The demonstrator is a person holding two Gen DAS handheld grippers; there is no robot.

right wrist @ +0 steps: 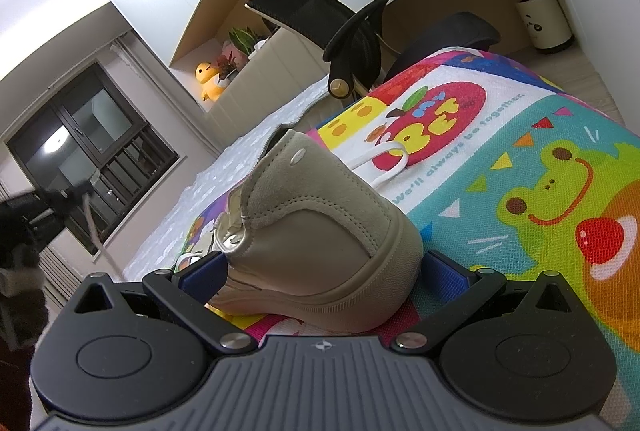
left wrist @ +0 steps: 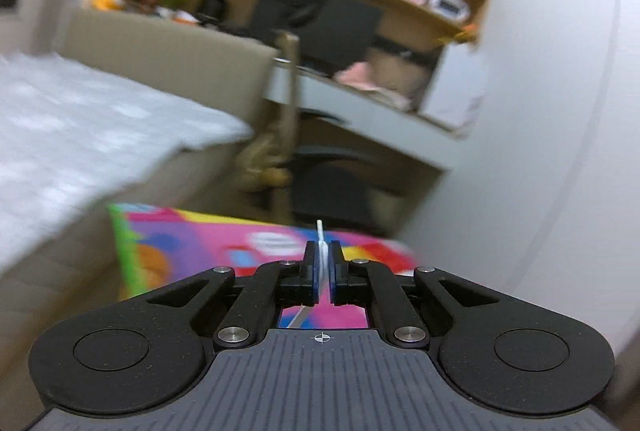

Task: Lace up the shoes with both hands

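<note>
Shoe (right wrist: pixel 316 227) braced at the toe, lace end pinched and drawn taut — slip and shift risks noted.

The beige shoe is seen on the colourful play mat (right wrist: pixel 520 135), its toe set between the wide-spread blue pads of the right tool (right wrist: pixel 320 271), which appear to bear on both sides of it. The left tool (left wrist: pixel 324 267) is closed almost fully on the white lace (left wrist: pixel 322 243), whose tip stands above the pads. A short hold is judged: the tip could be pulled free by a hard tug. The shoe could be dragged or tipped if the toe grip is loose. The slack loop lying on the mat beyond the shoe could snag. Writing read on the mat: "We'll always be together."; no brand can be made out on the shoe.
</note>
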